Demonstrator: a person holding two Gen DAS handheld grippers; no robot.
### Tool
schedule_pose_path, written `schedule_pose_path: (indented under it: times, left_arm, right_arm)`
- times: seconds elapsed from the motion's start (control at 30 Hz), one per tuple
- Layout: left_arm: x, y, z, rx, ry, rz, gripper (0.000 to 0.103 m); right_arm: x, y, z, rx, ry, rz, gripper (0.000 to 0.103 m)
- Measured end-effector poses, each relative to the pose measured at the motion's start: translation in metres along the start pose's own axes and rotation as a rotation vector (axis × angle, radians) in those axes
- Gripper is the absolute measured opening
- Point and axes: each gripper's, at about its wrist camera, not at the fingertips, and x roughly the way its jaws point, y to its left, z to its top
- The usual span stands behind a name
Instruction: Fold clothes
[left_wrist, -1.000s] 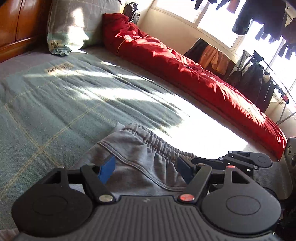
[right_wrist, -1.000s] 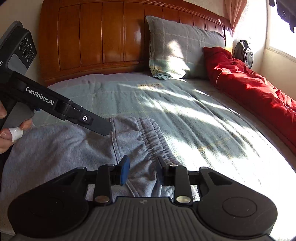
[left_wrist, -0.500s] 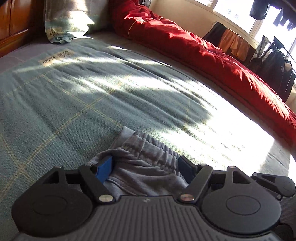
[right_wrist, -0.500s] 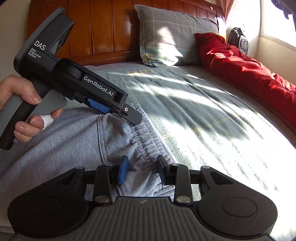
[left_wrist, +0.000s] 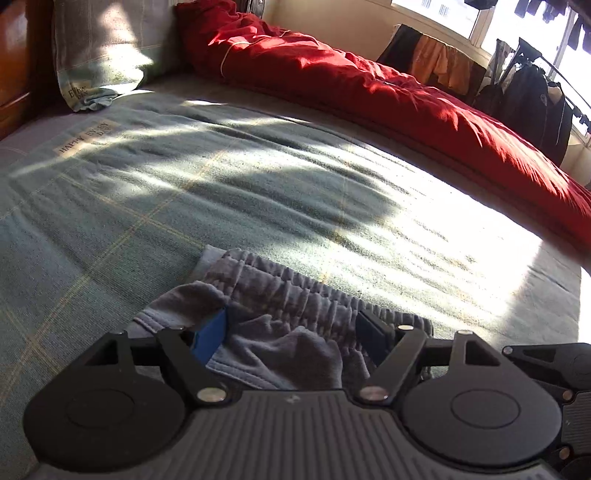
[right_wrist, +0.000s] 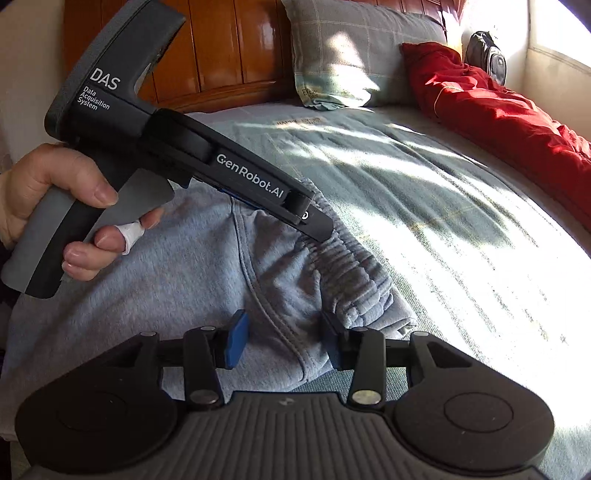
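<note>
Grey-blue sweatpants (right_wrist: 177, 280) lie on the bed, elastic waistband (right_wrist: 354, 273) toward the middle of the mattress. My left gripper (left_wrist: 291, 332) is open, its jaws set wide around the bunched waistband (left_wrist: 288, 291), tips pressed down into the cloth. It shows in the right wrist view (right_wrist: 314, 229) as a black tool in a hand, tip on the waistband's far end. My right gripper (right_wrist: 282, 339) is open over the near end of the waistband, with cloth between its blue pads (right_wrist: 236, 341).
The bed has a green plaid sheet (left_wrist: 184, 184). A red duvet (left_wrist: 388, 99) lies rolled along the far side by the window. A plaid pillow (right_wrist: 354, 48) leans on the wooden headboard (right_wrist: 229, 48). Dark clothes hang on a rack (left_wrist: 532, 99).
My left gripper has lowered and moved forward onto the waistband, bunching the cloth between its jaws. My right gripper has opened wider over the waistband's near end.
</note>
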Motion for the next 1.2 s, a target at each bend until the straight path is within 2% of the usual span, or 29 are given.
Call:
schedule_pose_path:
  times: [0.13, 0.23, 0.33, 0.47, 0.57, 0.73, 0.87, 0.93, 1.03, 1.13, 1.2]
  left_arm:
    - [-0.041, -0.001, -0.004, 0.0, -0.012, 0.031, 0.075]
    - [-0.074, -0.004, -0.012, 0.002, -0.021, 0.033, 0.075]
    - [-0.107, -0.012, -0.027, 0.027, -0.039, 0.044, 0.076]
    - [-0.146, -0.024, -0.06, 0.068, -0.06, 0.023, 0.077]
    - [-0.166, -0.035, -0.099, 0.114, -0.077, 0.003, 0.077]
    - [-0.176, -0.062, -0.175, 0.247, -0.124, 0.013, 0.077]
    - [-0.17, -0.072, -0.219, 0.279, -0.184, 0.039, 0.078]
    - [-0.165, -0.073, -0.233, 0.265, -0.196, 0.048, 0.078]
    - [-0.157, -0.069, -0.249, 0.203, -0.186, 0.023, 0.077]
    - [-0.16, -0.075, -0.259, 0.209, -0.194, 0.033, 0.078]
    - [-0.171, -0.078, -0.261, 0.203, -0.206, -0.01, 0.078]
  right_arm:
    - [-0.028, 0.022, 0.007, -0.059, -0.03, -0.073, 0.05]
    - [-0.056, 0.042, 0.011, -0.085, -0.068, -0.093, 0.053]
    - [-0.082, 0.067, 0.012, -0.127, -0.071, -0.096, 0.054]
    - [-0.115, 0.092, 0.003, -0.146, -0.063, -0.107, 0.063]
    - [-0.134, 0.097, -0.016, -0.121, -0.024, -0.111, 0.066]
    - [-0.155, 0.094, -0.067, -0.044, 0.032, -0.119, 0.069]
    - [-0.166, 0.095, -0.104, 0.025, 0.052, -0.134, 0.07]
    - [-0.173, 0.095, -0.12, 0.062, 0.047, -0.14, 0.07]
    - [-0.183, 0.093, -0.139, 0.14, 0.027, -0.14, 0.072]
    - [-0.189, 0.087, -0.152, 0.221, 0.023, -0.13, 0.073]
    - [-0.192, 0.083, -0.16, 0.27, 0.024, -0.125, 0.073]
